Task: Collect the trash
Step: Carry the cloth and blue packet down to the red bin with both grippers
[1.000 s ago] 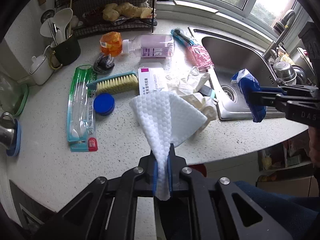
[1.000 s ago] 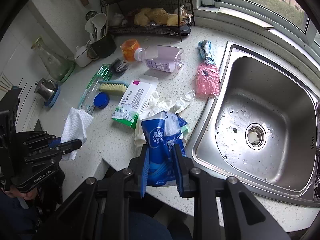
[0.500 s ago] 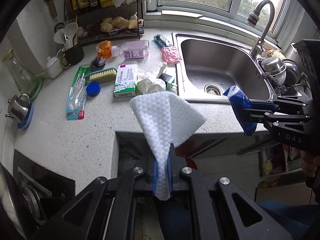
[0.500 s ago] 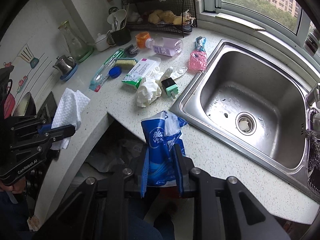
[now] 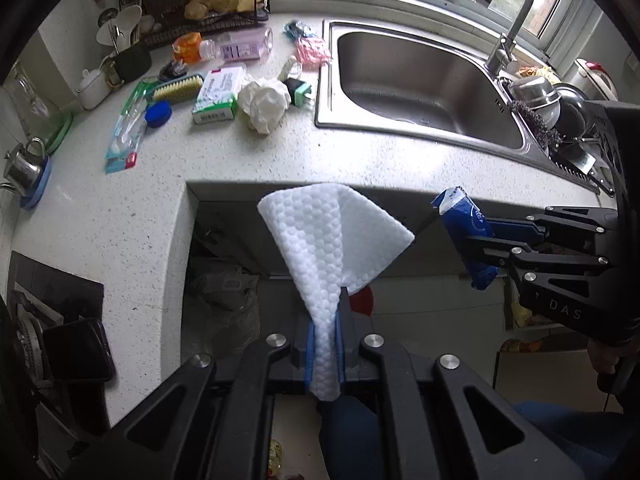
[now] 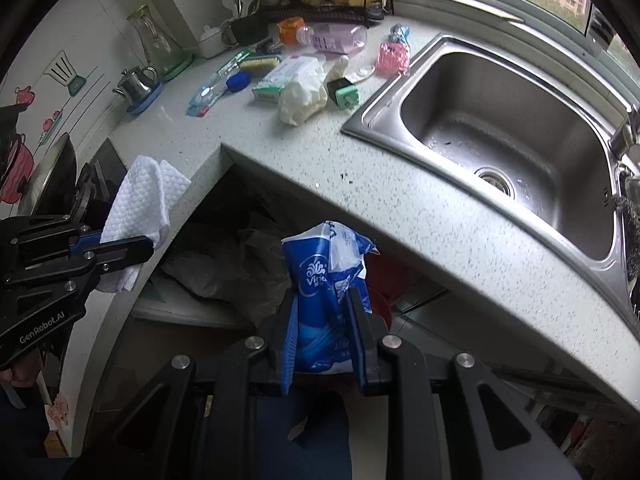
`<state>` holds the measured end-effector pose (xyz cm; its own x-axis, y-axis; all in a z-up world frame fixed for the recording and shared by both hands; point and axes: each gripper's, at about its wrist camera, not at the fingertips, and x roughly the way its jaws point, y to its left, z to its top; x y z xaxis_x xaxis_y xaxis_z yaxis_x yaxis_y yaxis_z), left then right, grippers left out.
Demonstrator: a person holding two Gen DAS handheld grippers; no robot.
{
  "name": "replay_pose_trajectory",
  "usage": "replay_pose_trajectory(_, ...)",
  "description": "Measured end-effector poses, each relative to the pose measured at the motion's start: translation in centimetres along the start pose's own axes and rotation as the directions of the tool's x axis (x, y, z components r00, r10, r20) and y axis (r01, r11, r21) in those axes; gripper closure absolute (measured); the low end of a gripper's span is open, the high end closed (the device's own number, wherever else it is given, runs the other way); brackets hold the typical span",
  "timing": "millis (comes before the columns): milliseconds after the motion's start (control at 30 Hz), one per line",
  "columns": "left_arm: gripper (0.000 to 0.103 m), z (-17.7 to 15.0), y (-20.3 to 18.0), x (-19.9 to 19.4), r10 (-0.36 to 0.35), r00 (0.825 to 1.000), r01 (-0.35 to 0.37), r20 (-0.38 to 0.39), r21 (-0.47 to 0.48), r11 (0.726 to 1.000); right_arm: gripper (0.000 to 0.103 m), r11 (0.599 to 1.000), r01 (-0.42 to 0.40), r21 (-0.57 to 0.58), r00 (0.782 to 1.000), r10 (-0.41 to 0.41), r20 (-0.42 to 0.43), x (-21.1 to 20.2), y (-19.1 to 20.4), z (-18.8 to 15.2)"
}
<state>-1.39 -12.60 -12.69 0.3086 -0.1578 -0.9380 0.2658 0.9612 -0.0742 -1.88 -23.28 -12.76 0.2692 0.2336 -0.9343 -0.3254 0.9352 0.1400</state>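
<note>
Left claw (image 5: 325,344): clamped on white cloth (image 5: 332,236), off the counter (image 5: 248,160) front edge.
Right claw (image 6: 326,336): clamped on blue wrapper (image 6: 326,264), beside it.

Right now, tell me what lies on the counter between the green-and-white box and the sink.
In the left wrist view, crumpled white gloves and a small black-and-green block lie between the green-and-white box and the sink.

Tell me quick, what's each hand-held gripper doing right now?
Left hand-held gripper: closed on a white textured wipe.
Right hand-held gripper: closed on a crumpled blue tissue pack wrapper.
</note>
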Motion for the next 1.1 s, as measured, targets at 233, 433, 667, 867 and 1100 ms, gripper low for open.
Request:
replay_pose_trajectory(233,0.096,-1.6,-0.7,6.2,-0.040,0.996,0.042,-0.081,0.030,0.999,0.082,0.999,0.044,0.013,0.998,-0.044,-0.051,4.5,-0.4,-1.9)
replay_pose_trajectory(433,0.096,-3.5,-0.2,14.2,-0.056,0.987,0.060,-0.153,0.027,0.998,0.081,0.999,0.022,0.040,0.992,-0.016,-0.126,10.7,-1.2,-3.9)
replay_pose_trajectory(667,0.096,-5.6,0.6,23.2,-0.059,0.979,0.068,-0.195,0.040,0.997,0.081,0.999,0.036,0.036,0.984,-0.029,-0.175,19.4,-3.4,-5.2)
replay_pose_trajectory(867,0.096,-6.8,1.0,31.1,-0.072,0.973,0.091,-0.218,0.076,0.993,0.080,0.999,0.024,0.037,0.982,-0.016,-0.186,26.9,-4.7,-6.9)
replay_pose_trajectory(1100,0.096,-8.3,1.3,40.8,-0.058,0.965,0.084,-0.256,0.092,0.992,0.079,0.998,0.039,0.058,0.975,-0.026,-0.220,37.3,-6.6,-9.4)
